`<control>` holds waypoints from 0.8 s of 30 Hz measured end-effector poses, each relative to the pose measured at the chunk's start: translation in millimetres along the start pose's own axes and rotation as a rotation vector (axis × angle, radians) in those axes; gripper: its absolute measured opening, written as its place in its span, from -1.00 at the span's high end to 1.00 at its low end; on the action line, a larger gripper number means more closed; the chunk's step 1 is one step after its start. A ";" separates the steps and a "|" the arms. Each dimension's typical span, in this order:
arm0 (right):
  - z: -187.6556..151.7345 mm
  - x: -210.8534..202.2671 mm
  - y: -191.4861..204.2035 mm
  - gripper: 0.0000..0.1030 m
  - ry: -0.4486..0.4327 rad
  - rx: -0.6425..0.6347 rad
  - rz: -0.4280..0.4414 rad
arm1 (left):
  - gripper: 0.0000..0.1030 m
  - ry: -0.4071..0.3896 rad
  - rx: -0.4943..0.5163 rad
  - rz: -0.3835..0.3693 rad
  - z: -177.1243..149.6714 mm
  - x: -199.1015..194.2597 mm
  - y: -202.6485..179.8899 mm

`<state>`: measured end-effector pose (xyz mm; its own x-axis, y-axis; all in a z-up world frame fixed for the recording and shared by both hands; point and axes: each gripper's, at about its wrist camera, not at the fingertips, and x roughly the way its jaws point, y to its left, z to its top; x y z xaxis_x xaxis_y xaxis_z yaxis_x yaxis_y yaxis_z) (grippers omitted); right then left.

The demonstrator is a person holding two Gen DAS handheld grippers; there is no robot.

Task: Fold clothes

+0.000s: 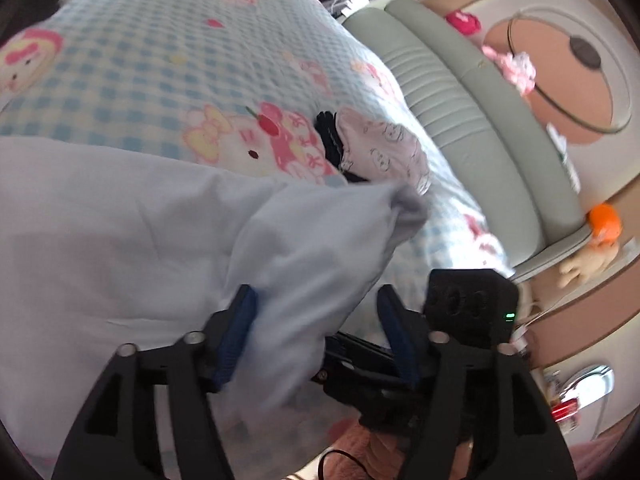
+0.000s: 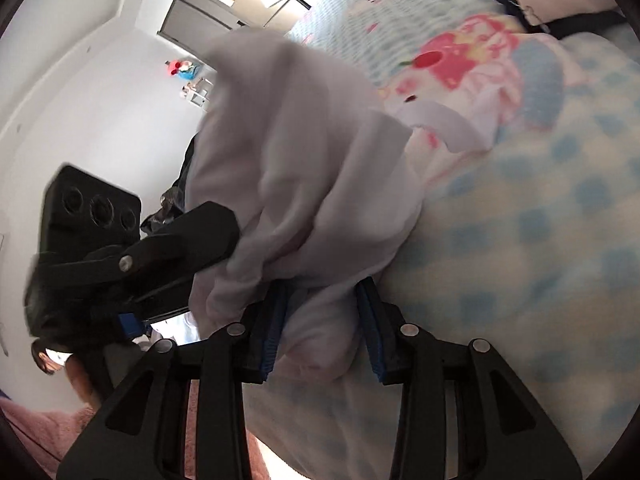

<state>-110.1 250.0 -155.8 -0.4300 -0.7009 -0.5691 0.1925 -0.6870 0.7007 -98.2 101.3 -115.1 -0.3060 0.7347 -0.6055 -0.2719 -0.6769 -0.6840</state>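
The pale lavender-white cloth garment (image 1: 120,232) lies on the bed, on a blue-and-white checked bedsheet w/ pink cartoon-cat prints (image 1: 160,64). In the left wrist view a bunched fold of it runs down between the left gripper (image 1: 316,332) fingers; the blue-padded left finger (image 1: 236,340) touches the cloth, while the right pad (image 1: 394,332) stands clear of it w/ a gap showing. So the fingers are spread wide, cloth between them but not pinched.

In the right wrist view the same garment (image 2: 304,168) rises as a crumpled, heaped mass just ahead of the right gripper (image 2: 324,328), and a lump of it sits between the two blue pads. Both pads (image 2: 272,324) appear to touch the cloth – partly spread fingers closed around a thick wad, pinching it. The other gripper shows at the left of this view, beside the heap.

The fabric looks soft, thin, wrinkled, one end tapering to a greyish tip pointing toward a small white patterned garment w/ a dark piece (image 1: 376,152) lying further up the bed – well apart from both grippers. Motion blur softens the cloth edges.

A grey-green padded headboard (image 1: 460,100) runs along the bed's far side. A pink fuzzy sleeve (image 2: 36,432) shows at the bottom edge in the right view.
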 end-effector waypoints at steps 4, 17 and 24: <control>0.4 -8.9 4.4 0.27 -0.050 0.000 0.019 | 0.65 -0.014 0.054 0.139 2.1 5.9 -6.6; -2.5 -35.3 25.2 -0.17 -0.036 0.017 0.019 | 0.03 -0.183 -0.338 0.165 -20.4 -138.0 112.6; 1.4 29.0 48.0 -0.28 0.141 -0.061 -0.075 | -0.23 -0.160 -0.322 0.056 -47.9 -126.4 129.0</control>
<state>-114.5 197.0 -138.1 -0.3178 -0.6641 -0.6767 0.2193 -0.7459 0.6289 -50.9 -76.8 -146.2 -0.4584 0.6632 -0.5917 0.0426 -0.6486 -0.7599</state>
